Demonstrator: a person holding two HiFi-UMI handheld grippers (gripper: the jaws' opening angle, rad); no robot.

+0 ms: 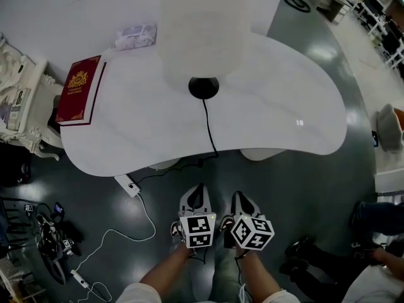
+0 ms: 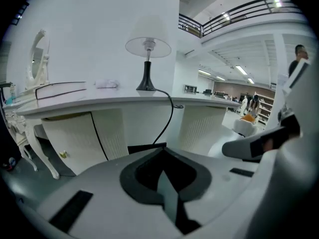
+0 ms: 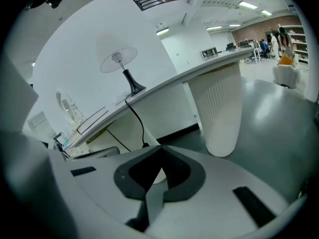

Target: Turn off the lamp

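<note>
Now, lamp: white-shaded table lamp (image 2: 147,44) on black flared base, upright mid-table; switch not seen.
Handling: probably light, top-heavy, shade flimsy; take hold at base, or trace thin black cord (image 1: 208,125) for a switch.
Table: white curved tabletop (image 1: 284,106).
Left gripper (image 1: 199,189): jaws pressed together, empty, well apart from lamp.
Right gripper (image 1: 240,197): jaws likewise together, empty.

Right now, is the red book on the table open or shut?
Shut. The red book lies flat on the white table, front cover with its gold emblem facing up, no pages spread.
</note>
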